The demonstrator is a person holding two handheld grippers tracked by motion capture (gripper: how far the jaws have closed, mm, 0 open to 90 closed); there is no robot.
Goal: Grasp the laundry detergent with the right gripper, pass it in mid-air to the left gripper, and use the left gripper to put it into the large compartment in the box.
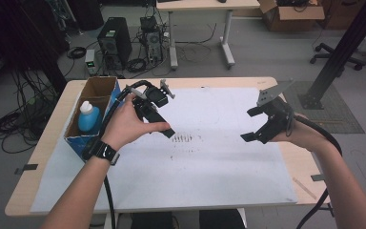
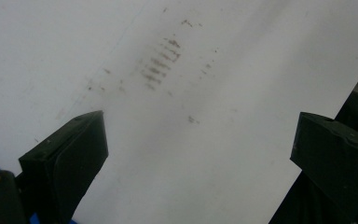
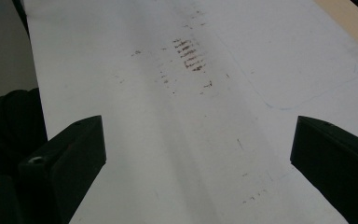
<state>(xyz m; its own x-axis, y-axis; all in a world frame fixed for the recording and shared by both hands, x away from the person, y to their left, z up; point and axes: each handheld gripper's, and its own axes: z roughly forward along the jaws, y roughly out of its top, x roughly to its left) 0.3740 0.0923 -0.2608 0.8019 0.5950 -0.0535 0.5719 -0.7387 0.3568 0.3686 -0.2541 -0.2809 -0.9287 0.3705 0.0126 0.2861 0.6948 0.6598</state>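
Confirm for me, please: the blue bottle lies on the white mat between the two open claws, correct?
Not quite. The blue bottle stands in the cardboard box at the table's left edge, as the high view shows. The left claw and right claw are open over the bare white mat.

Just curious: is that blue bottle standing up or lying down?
Standing up: the blue bottle sits upright inside the cardboard box, white cap on top.

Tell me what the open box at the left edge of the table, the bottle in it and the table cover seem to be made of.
Box: looks like cardboard, matte brown inside with folded flaps and a blue printed outside.
Bottle: probably plastic, a smooth blue body with a white cap.
Table cover: a thin matte white sheet, paper or plastic, marked with dark smudges.
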